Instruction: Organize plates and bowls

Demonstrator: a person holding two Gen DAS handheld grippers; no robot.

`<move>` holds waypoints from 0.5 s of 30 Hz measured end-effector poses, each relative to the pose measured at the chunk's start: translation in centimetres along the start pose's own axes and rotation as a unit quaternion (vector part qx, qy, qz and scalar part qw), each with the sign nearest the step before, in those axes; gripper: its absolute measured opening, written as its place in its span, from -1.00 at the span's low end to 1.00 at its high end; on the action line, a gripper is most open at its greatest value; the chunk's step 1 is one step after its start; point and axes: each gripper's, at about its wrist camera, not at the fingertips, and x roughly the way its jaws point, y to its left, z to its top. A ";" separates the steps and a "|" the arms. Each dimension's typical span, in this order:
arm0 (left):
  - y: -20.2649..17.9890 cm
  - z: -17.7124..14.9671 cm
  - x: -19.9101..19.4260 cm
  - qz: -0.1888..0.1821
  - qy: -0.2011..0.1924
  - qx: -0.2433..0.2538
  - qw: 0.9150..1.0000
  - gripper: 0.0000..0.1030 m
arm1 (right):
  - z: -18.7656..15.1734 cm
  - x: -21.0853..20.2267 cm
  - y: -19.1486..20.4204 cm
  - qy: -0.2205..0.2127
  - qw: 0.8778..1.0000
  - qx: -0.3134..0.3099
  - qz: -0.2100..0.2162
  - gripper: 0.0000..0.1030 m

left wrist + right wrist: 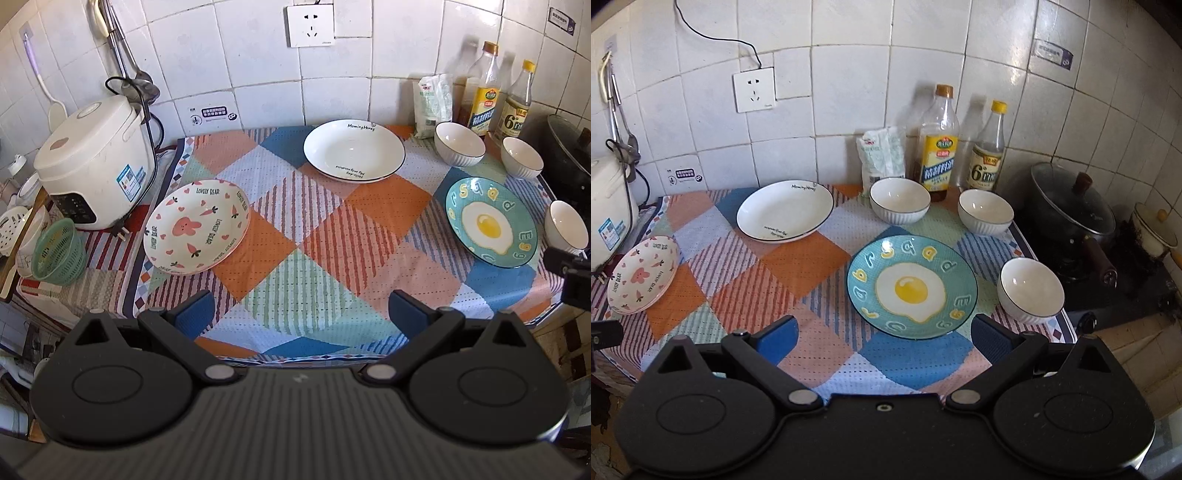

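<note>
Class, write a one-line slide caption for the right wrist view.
Open right gripper hovers before the egg plate, three white bowls beyond.

Home kitchen: white tiled wall [849,92] with a socket [754,89], rice cooker [94,158] at left, lidded black pot [1071,206] on what appears to be a gas hob [1123,295], dimly lit. Two condiment bottles [938,147] stand by the wall; plates and bowls [899,199] sit on a patchwork cloth [295,258].

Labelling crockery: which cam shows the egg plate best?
Right wrist. The egg plate sits central, just ahead of the open right gripper, whole rim visible. The left wrist view shows it too, but off at the right side and more distorted.
</note>
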 end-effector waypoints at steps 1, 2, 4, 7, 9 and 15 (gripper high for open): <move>0.0 0.0 0.1 0.001 0.001 0.001 1.000 0.98 | 0.0 -0.1 0.1 -0.004 1.000 -0.003 0.000 0.97; 0.0 -0.1 0.1 0.002 0.002 0.001 1.000 0.98 | 0.0 -0.2 0.3 -0.007 1.000 -0.006 -0.001 0.97; 0.1 -0.2 0.4 0.001 0.006 0.003 1.000 0.98 | 0.0 -0.4 0.5 -0.013 1.000 -0.012 -0.001 0.97; 0.4 -0.3 0.6 -0.003 0.012 0.002 1.000 0.98 | 0.0 -0.4 0.7 -0.017 1.000 -0.017 -0.002 0.98; 0.5 -0.3 0.7 -0.004 0.015 0.000 1.000 0.98 | -0.1 -0.4 0.8 -0.018 1.000 -0.020 -0.002 0.98; 0.5 -0.3 0.9 -0.004 0.016 0.000 1.000 0.98 | -0.3 -0.4 1.0 -0.018 1.000 -0.024 -0.003 0.98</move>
